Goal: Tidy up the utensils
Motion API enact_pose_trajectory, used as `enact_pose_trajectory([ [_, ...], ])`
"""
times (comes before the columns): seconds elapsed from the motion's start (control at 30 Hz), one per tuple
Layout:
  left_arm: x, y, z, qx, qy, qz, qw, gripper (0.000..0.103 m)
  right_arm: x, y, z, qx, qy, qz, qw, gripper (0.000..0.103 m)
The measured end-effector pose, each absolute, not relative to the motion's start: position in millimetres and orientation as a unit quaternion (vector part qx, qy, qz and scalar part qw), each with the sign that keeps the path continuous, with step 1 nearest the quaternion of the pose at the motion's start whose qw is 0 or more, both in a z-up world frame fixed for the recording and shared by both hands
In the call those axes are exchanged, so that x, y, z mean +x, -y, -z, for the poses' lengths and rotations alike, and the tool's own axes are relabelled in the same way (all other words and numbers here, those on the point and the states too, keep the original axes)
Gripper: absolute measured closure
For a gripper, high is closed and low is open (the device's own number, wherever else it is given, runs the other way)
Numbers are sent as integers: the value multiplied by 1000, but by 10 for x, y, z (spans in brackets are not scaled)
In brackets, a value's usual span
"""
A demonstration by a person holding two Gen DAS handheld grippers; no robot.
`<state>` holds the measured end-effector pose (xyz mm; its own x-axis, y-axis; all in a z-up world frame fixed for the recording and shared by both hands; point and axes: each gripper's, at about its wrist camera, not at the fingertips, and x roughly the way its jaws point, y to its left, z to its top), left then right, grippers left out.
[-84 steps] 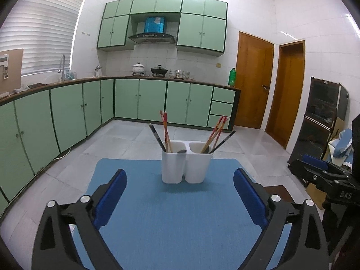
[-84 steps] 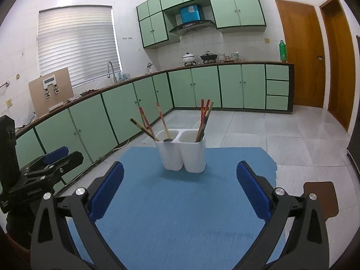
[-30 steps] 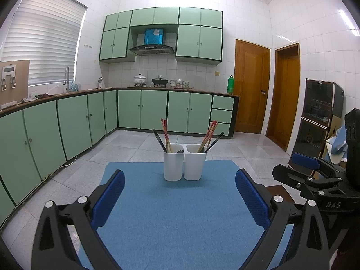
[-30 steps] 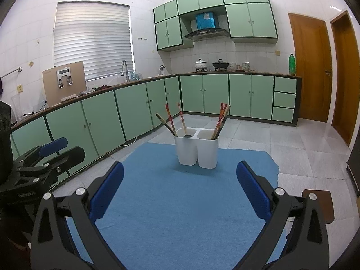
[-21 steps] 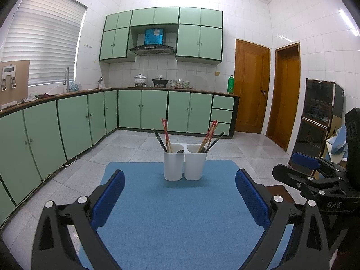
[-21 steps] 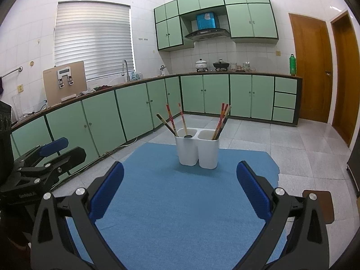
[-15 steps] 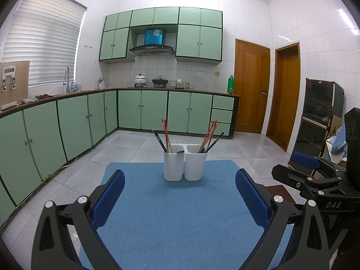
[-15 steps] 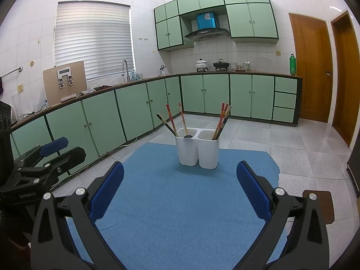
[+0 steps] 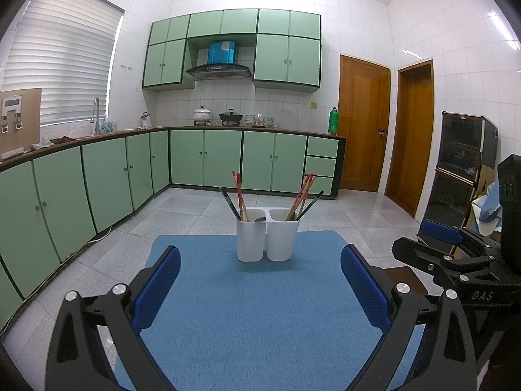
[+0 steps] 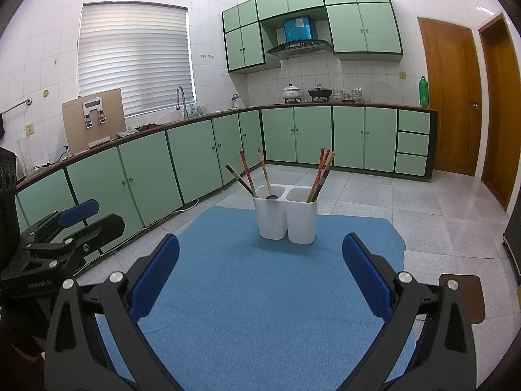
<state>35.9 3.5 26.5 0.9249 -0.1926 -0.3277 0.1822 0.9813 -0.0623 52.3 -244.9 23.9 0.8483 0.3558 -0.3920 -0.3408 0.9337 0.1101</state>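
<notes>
A white two-compartment utensil holder (image 9: 267, 239) (image 10: 286, 220) stands upright at the far end of a blue mat (image 9: 247, 319) (image 10: 260, 296). Each compartment holds chopsticks (image 9: 239, 194) (image 10: 322, 176); the left one also shows a dark spoon tip. My left gripper (image 9: 260, 277) is open and empty, held back from the holder. My right gripper (image 10: 260, 267) is open and empty, also held back. Each gripper shows at the edge of the other's view: the right one in the left wrist view (image 9: 456, 257) and the left one in the right wrist view (image 10: 65, 228).
Green kitchen cabinets (image 9: 97, 182) run along the left and back walls. Two wooden doors (image 9: 361, 127) are at the back right. A dark cabinet (image 9: 462, 166) stands on the right. A brown stool top (image 10: 462, 296) sits beside the mat's right edge.
Since 2.8 s ago both grippers have pulled back and levelled, so the holder looks smaller and farther. In the last second nothing has visibly moved.
</notes>
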Motion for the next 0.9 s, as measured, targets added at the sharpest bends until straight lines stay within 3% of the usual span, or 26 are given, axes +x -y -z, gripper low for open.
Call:
enact_pose_trajectory([
  [0.9,356,-31,-242,-19,-171,100,980,6,563,2469,-190,21,-212,-181,960,6],
])
